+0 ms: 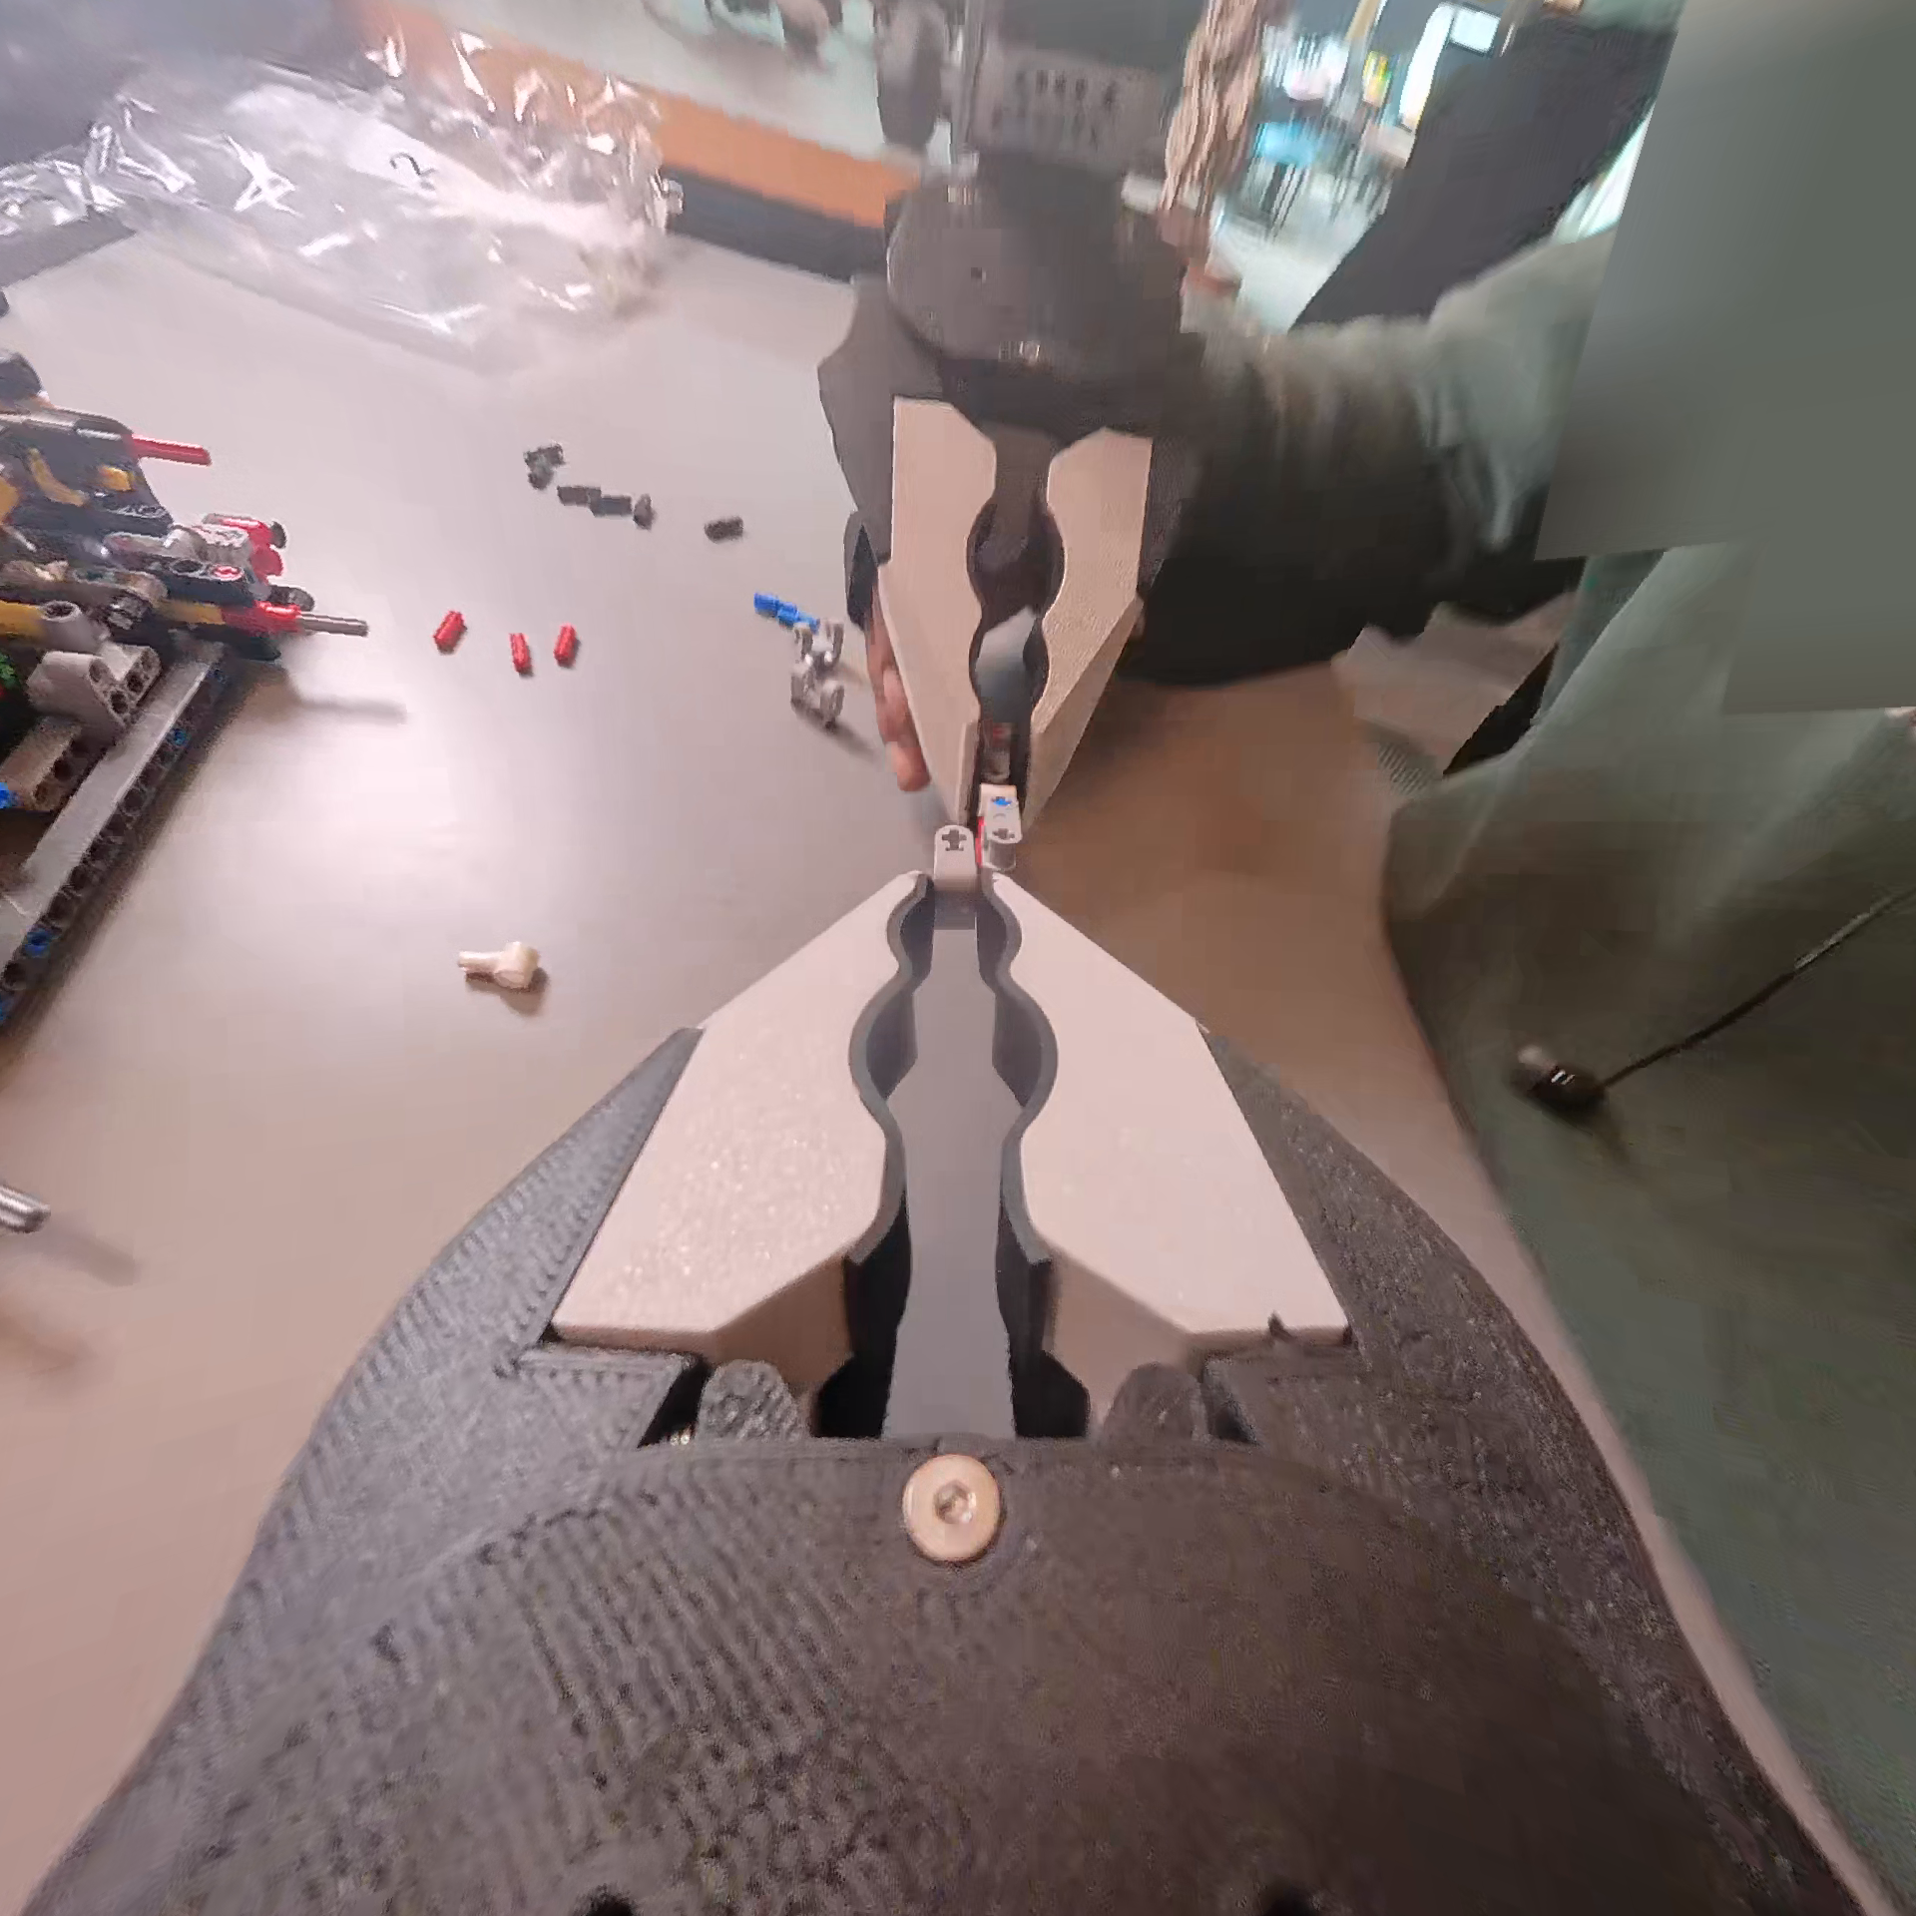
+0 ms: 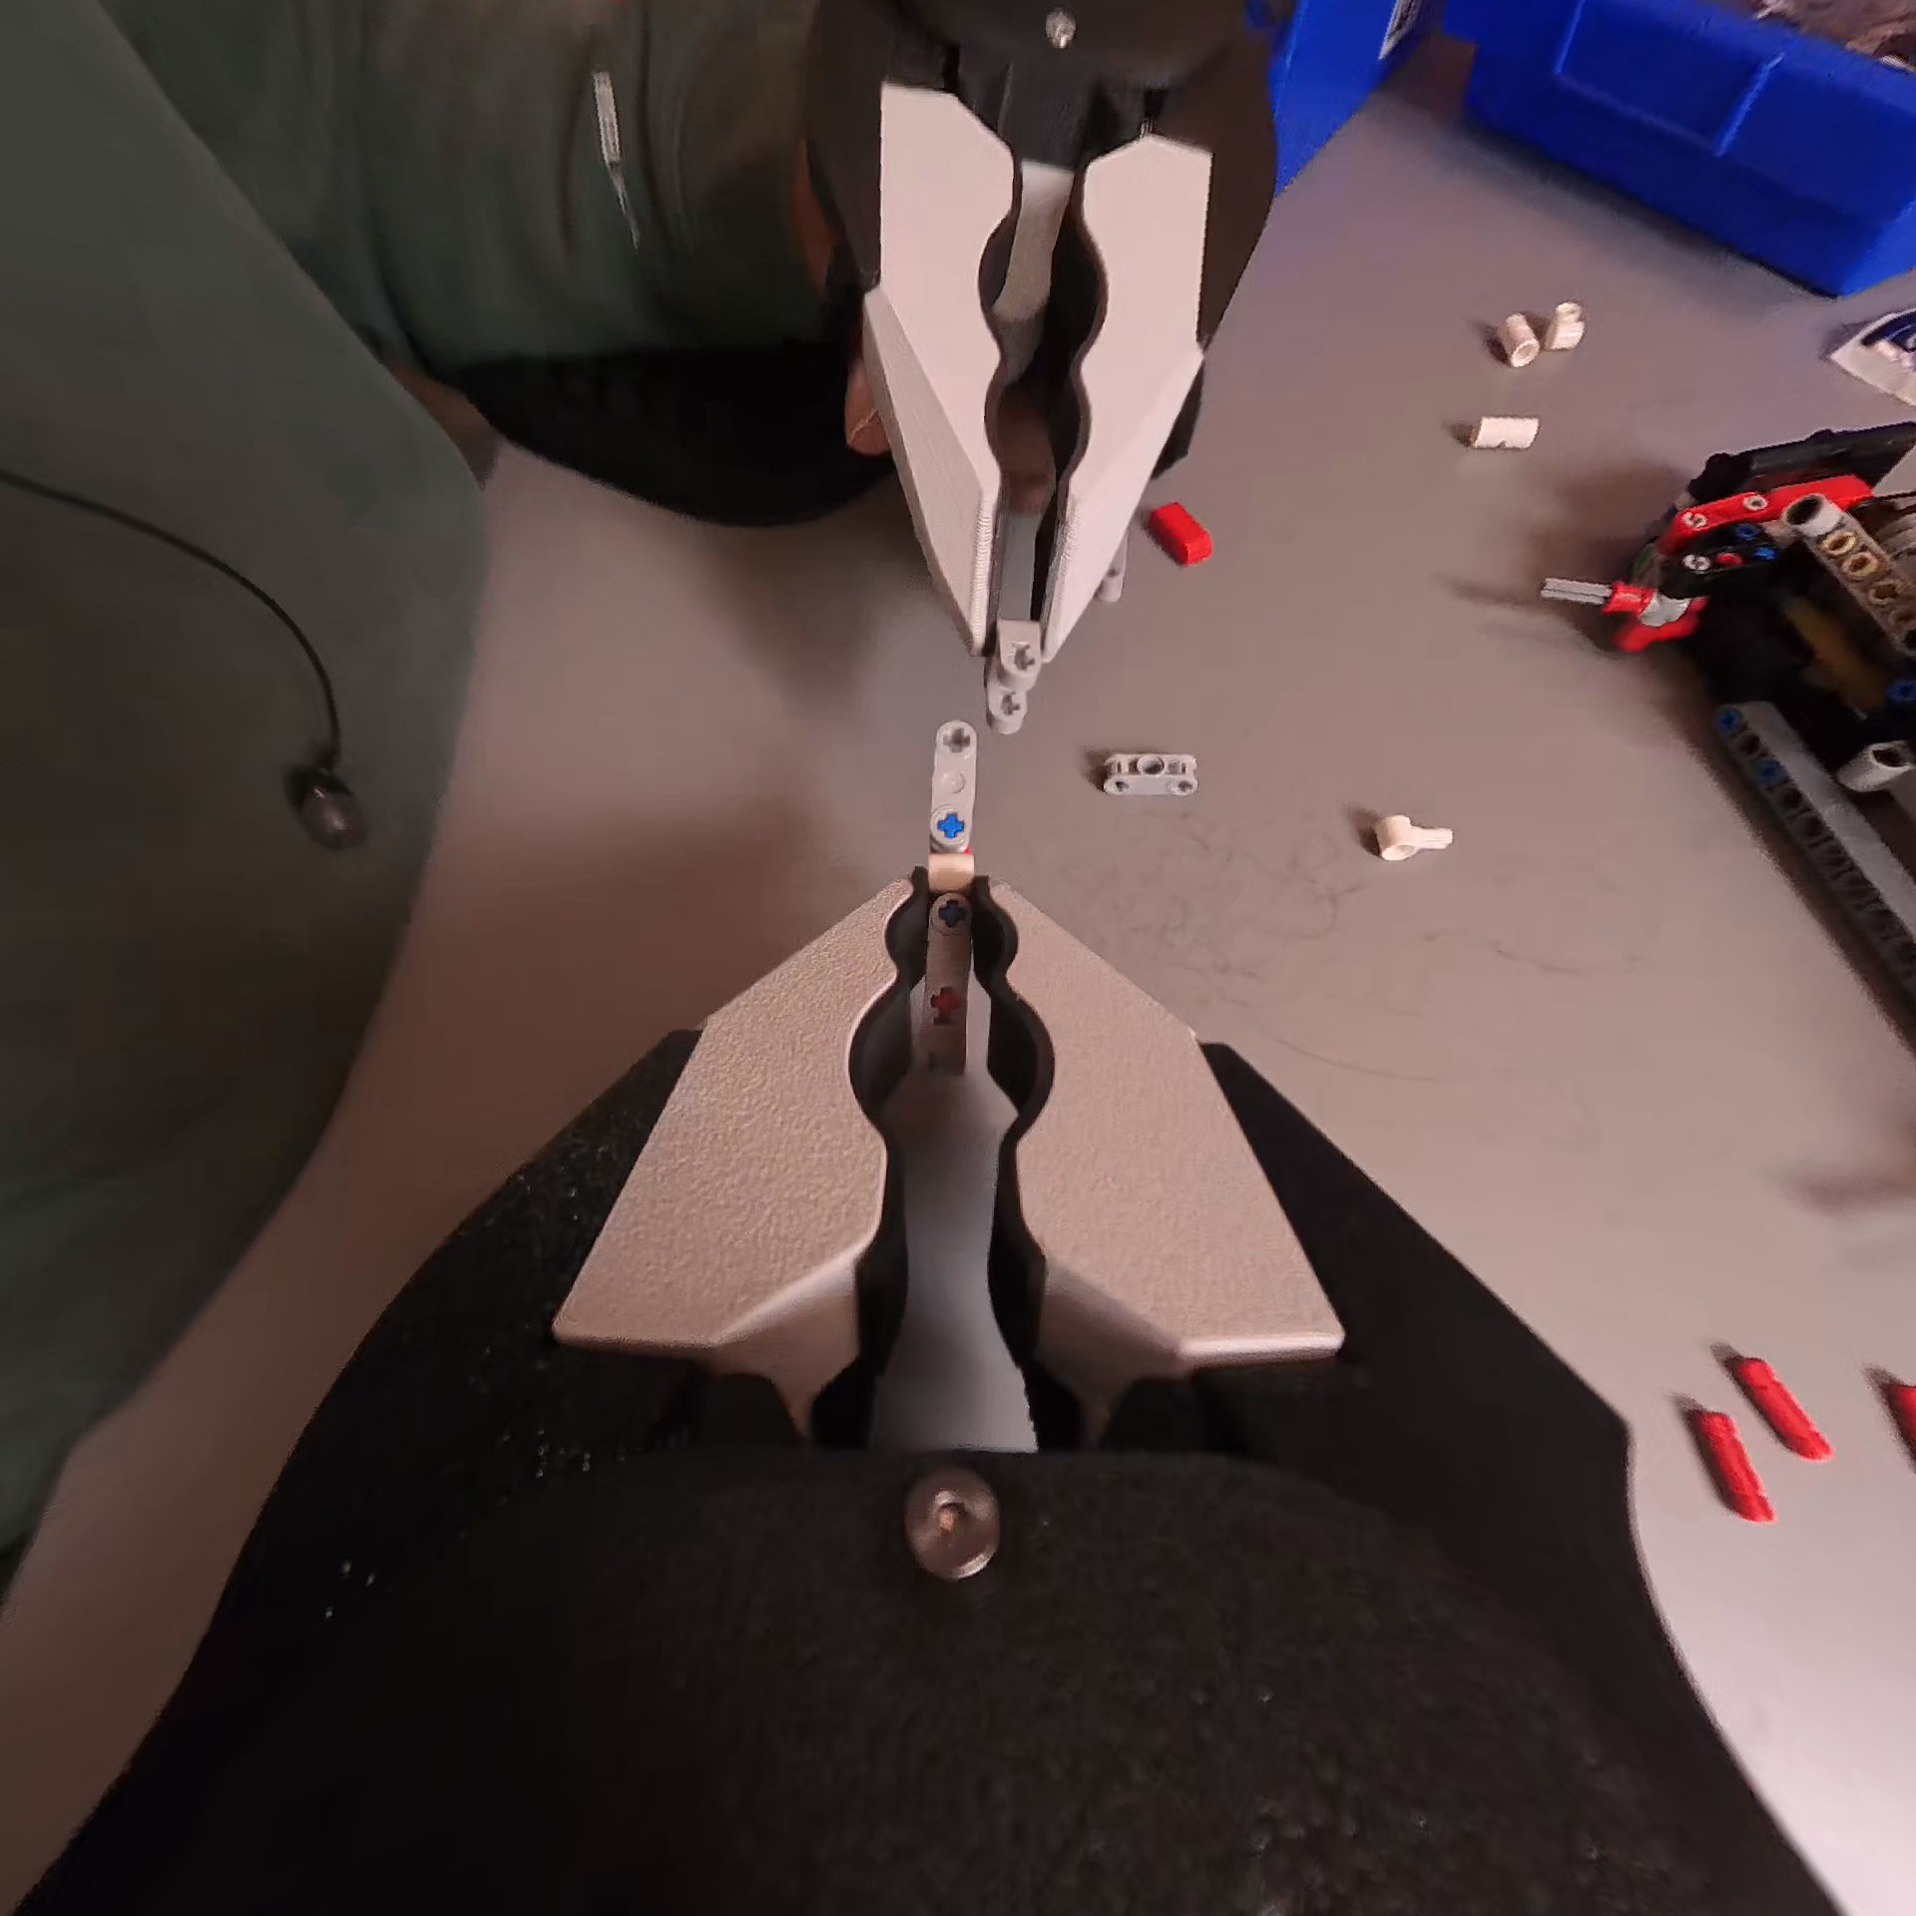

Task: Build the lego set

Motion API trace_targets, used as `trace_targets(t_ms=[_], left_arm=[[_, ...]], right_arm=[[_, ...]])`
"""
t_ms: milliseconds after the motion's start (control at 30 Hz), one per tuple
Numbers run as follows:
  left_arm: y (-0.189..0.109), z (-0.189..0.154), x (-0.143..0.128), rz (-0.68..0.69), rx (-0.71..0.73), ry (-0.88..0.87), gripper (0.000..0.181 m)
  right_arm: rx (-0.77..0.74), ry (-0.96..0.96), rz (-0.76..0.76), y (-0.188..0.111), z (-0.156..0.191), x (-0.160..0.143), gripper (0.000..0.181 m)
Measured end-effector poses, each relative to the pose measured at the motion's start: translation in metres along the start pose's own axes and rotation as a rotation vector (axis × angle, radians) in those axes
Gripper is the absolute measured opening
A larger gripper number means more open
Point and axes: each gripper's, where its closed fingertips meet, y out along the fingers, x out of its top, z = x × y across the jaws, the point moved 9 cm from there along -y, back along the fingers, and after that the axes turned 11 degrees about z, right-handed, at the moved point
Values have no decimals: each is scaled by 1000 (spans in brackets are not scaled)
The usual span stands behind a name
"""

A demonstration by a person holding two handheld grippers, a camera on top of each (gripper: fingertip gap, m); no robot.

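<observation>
The left gripper [image 1: 959, 881] filled the lower half of its own view, its jaws clamped on a small grey connector piece [image 1: 956, 852] that projected just past the tips. Facing it tip to tip, the right gripper [image 2: 949, 881] was closed on a thin grey liftarm assembly [image 2: 951, 788] fitted with a blue axle pin [image 2: 951, 826] and, further back between the jaws, a red one [image 2: 945, 1002]. The two held parts were nearly touching above the grey table [image 1: 622, 829], at its near edge; whether they had engaged could not be determined. The partly built model [image 2: 1804, 601], made of black, red, yellow and grey elements on a long grey beam, lay well apart to one side. Loose stock remained on the table: red pins [image 1: 508, 643], black pins [image 1: 601, 500], a tan connector [image 1: 503, 962], a grey beam piece [image 2: 1149, 773] and an opened clear bag [image 1: 342, 207]. Judged from this, the build was in mid-course: a main body existed, the current sub-assembly was not yet joined, and numerous parts awaited fitting.
</observation>
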Motion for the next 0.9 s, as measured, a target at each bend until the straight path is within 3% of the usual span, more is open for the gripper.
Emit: trace_targets(t_ms=[167,267,900], left_arm=[[0,4,1,-46,-113,-178,6],[1,3,0,-45,-146,-219,6],[17,-5,-5,108,-153,-199,6]], right_arm=[[117,118,-101,-9,-3,6,6],[144,165,-76,-7,-4,4,6],[205,239,100,7,3,-2,6]])
